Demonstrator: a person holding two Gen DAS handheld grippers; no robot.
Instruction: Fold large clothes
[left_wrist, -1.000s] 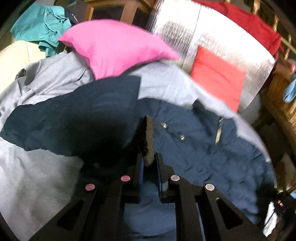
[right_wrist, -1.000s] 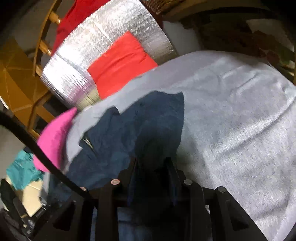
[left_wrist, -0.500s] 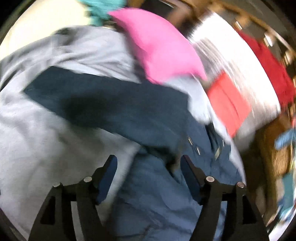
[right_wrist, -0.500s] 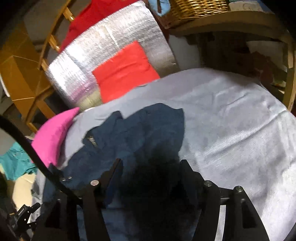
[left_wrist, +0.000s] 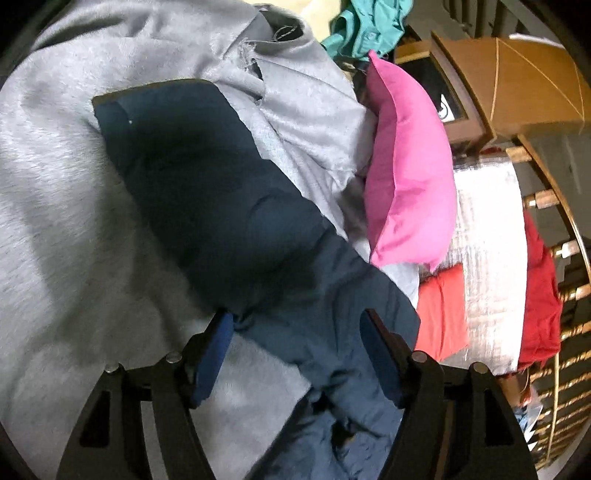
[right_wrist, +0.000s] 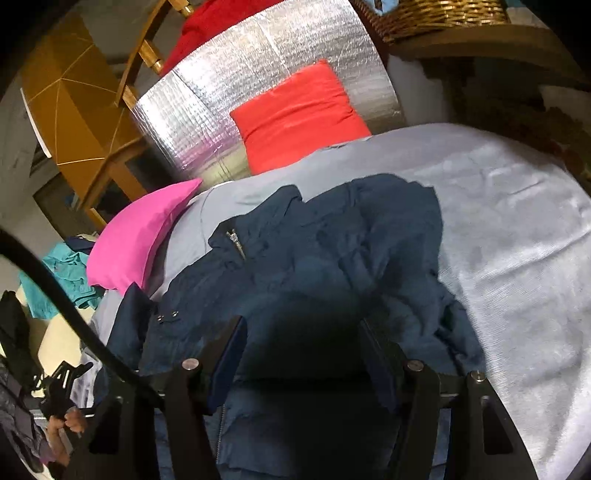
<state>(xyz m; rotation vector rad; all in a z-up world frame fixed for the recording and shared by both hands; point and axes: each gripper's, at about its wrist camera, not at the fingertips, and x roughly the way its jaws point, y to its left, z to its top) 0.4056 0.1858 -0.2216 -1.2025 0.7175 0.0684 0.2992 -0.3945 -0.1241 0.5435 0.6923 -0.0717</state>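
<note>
Jacket (right_wrist: 314, 266) lies spread on the grey blanket (right_wrist: 517, 229) for folding, left gripper (left_wrist: 295, 354) and right gripper (right_wrist: 303, 350) gaping empty above it.

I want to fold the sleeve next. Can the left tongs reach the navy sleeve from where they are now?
Probably yes. The left tongs are open, and the navy sleeve lies flat on the grey blanket just ahead, with nothing between them.
</note>
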